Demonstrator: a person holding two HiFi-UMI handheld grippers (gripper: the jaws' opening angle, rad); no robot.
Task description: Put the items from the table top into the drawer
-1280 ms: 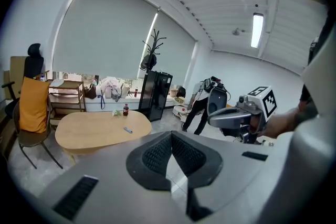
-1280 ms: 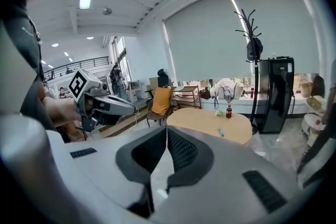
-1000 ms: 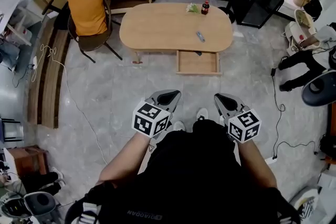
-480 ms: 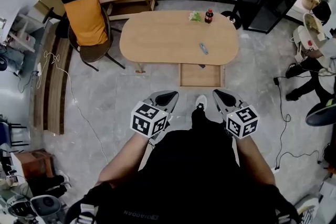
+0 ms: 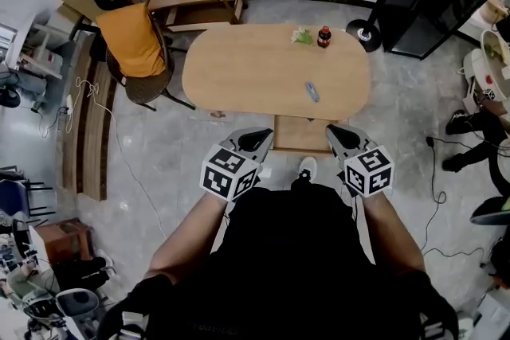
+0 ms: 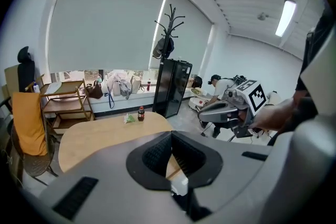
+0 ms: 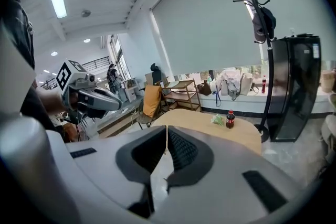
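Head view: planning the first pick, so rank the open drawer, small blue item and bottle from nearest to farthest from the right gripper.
1. Drawer, just beside the right gripper.
2. Blue item, on the table, nearer side.
3. Bottle, at its far edge.

Head view: high above, steeply down, surface (image 5: 239, 68) ahead, well off. Left gripper view, right gripper view: low, near-level, facing across surface toward window (image 6: 105, 23). All three share surface, bottle (image 5: 323, 37).
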